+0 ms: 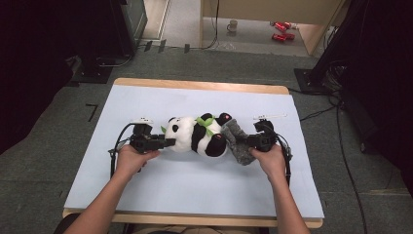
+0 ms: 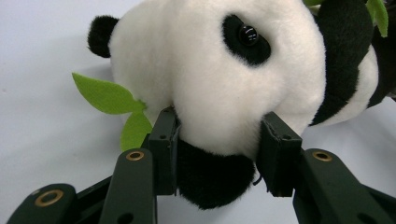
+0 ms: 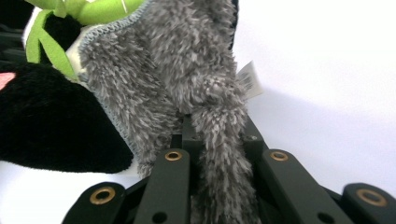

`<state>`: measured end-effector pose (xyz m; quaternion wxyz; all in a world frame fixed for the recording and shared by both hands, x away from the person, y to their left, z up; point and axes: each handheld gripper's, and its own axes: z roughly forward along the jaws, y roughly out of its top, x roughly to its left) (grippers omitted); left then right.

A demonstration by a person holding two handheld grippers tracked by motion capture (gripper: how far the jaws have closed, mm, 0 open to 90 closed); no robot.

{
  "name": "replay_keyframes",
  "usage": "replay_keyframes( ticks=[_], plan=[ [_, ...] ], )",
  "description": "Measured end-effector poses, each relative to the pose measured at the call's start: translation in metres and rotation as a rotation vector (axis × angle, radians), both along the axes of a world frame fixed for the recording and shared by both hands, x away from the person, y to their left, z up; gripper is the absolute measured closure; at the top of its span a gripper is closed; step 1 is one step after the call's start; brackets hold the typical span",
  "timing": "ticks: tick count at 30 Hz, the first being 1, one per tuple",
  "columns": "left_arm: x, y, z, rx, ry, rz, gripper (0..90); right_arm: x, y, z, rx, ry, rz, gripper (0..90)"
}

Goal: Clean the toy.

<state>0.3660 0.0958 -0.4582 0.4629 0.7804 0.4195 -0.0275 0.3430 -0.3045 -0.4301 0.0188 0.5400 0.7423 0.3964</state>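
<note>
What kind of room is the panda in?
Probably a lab or workroom, not a playroom: the table wears a plain blue sheet, cables trail over grey carpet, and dark equipment stands line the sides.

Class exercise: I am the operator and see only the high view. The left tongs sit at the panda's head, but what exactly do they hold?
Observer: In the left gripper view, the left tongs clamp the panda by its white muzzle and black chin.
Operator: And the right tongs?
Observer: The right tongs are shut on a fold of the grey fuzzy cloth.
Operator: Anything on that cloth I cannot make out?
Observer: A small white tag sticks out from its edge.
</note>
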Motion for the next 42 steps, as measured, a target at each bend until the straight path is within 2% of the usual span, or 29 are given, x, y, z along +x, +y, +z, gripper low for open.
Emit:
replay_keyframes(
  ticks=[2,3,7,10,14,18,25,26,27,28,30,33,36,37,42],
  plan=[
    [0.000,0.000,0.000,0.007,-0.002,-0.002,55.9,-0.002,0.002,0.008,-0.046,-0.029,0.004,79.4],
    [-0.001,-0.001,0.000,0.010,-0.005,-0.003,55.9,-0.003,0.003,0.012,-0.050,-0.039,0.002,79.3],
    [-0.003,-0.001,0.000,0.024,-0.016,-0.005,55.9,-0.005,0.004,0.028,-0.038,-0.104,-0.016,79.5],
    [-0.004,-0.002,0.000,0.029,-0.022,-0.003,55.9,-0.005,0.007,0.042,-0.037,-0.168,0.011,79.5],
    [-0.007,-0.003,-0.001,0.035,-0.035,0.001,55.9,0.000,0.018,0.047,-0.027,-0.200,0.045,79.3],
    [-0.009,-0.004,-0.002,0.040,-0.046,0.005,55.9,0.007,0.030,0.046,-0.041,-0.225,0.030,78.7],
    [-0.012,-0.005,-0.003,0.068,-0.065,0.003,55.9,0.019,0.061,0.038,-0.035,-0.194,0.104,78.0],
    [-0.013,-0.005,-0.004,0.079,-0.069,-0.003,55.8,0.020,0.065,0.035,-0.046,-0.177,0.114,78.2],
    [-0.014,-0.006,-0.004,0.088,-0.076,-0.008,55.9,0.020,0.072,0.027,-0.091,-0.147,0.129,78.7],
    [-0.014,-0.006,-0.005,0.088,-0.078,-0.006,55.9,0.019,0.075,0.022,-0.117,-0.153,0.136,78.9],
    [-0.015,-0.007,-0.004,0.090,-0.083,-0.008,55.9,0.017,0.070,0.018,-0.088,-0.160,0.132,79.2],
    [-0.013,-0.006,-0.005,0.079,-0.078,-0.005,55.9,0.019,0.057,0.013,-0.047,-0.130,0.131,79.7],
    [-0.012,-0.006,-0.005,0.071,-0.075,-0.006,55.9,0.016,0.045,0.001,-0.005,-0.126,0.117,80.4],
    [-0.012,-0.006,-0.005,0.075,-0.074,-0.008,55.9,0.014,0.043,-0.001,-0.001,-0.126,0.110,80.5],
    [-0.010,-0.007,-0.004,0.076,-0.067,-0.008,55.8,0.006,0.038,-0.002,-0.043,-0.133,0.101,80.7]
  ],
)
